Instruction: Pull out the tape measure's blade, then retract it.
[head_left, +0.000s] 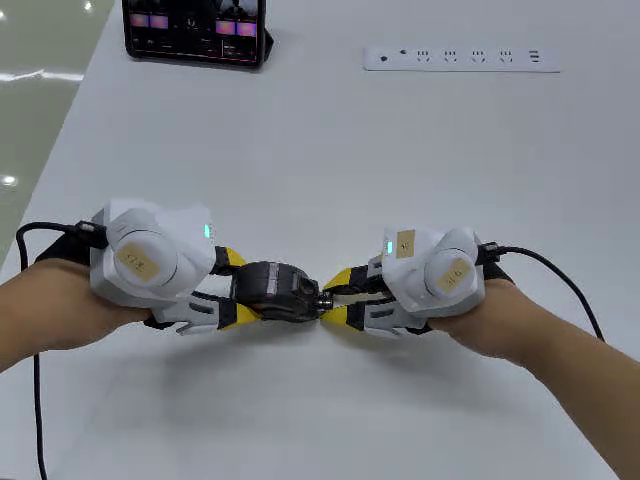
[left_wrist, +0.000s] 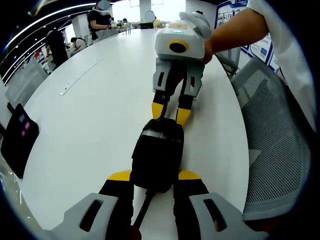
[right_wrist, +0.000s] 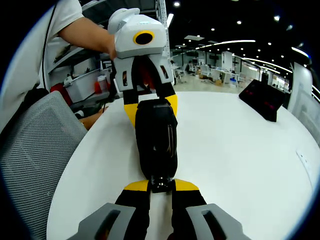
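My left tool was clamped across the case of the black tape measure, at the near middle of the white surface. My right tool faced it, jaws drawn nearly together and pinching the blade tip at the case's right end. The blade sat retracted, and the two tools were almost touching.

The jaws of your left gripper cover both sides of the tape measure. At your right gripper, the blade's end is too small to tell hook from strip. The tablet is cut by the head view's top edge
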